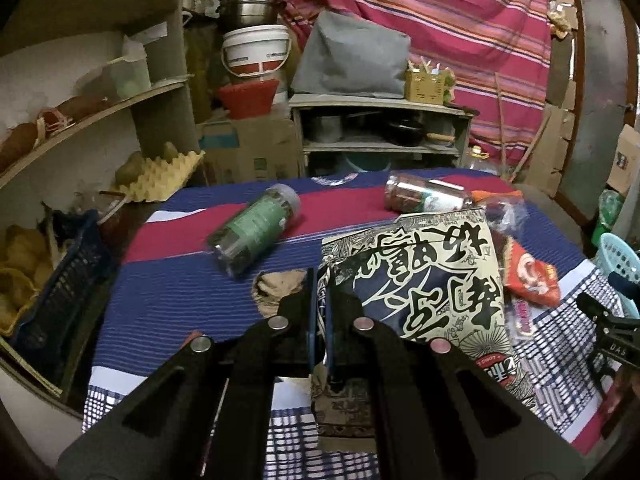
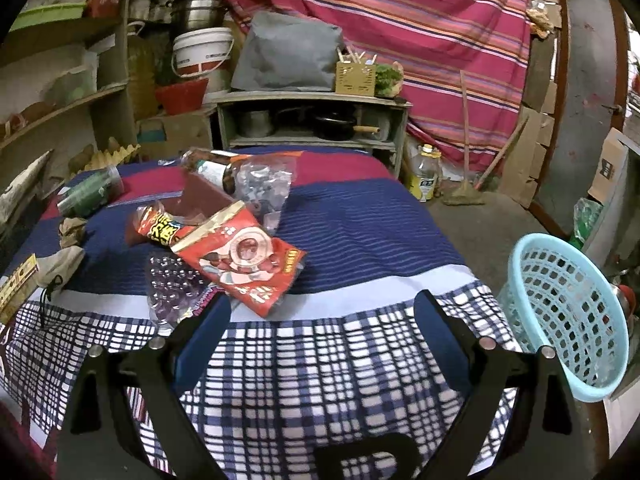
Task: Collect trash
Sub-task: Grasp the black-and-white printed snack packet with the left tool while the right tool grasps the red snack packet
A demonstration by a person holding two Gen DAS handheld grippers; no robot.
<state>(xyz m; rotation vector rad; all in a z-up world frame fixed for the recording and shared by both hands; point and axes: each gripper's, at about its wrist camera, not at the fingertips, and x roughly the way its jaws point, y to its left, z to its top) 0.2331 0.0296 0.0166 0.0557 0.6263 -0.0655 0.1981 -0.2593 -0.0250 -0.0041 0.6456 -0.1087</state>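
Both grippers are engaged differently: with the left gripper (image 1: 319, 280) clamped on the printed snack bag (image 1: 416, 280) above the table, carry it level toward the blue basket (image 2: 568, 312) while the right gripper (image 2: 322, 300) waits, jaws spread and empty.

A white bucket (image 1: 256, 50) sits on a red basin (image 1: 247, 96), steel pots (image 1: 247, 4) on top. A grey bundle (image 1: 352, 58) lies on the low shelf (image 1: 376, 101), beside a yellow box (image 1: 425, 86).

Cluttered home storeroom: shelves (image 1: 80, 120), stacked pots (image 1: 246, 4), cloth-covered table (image 2: 360, 220).
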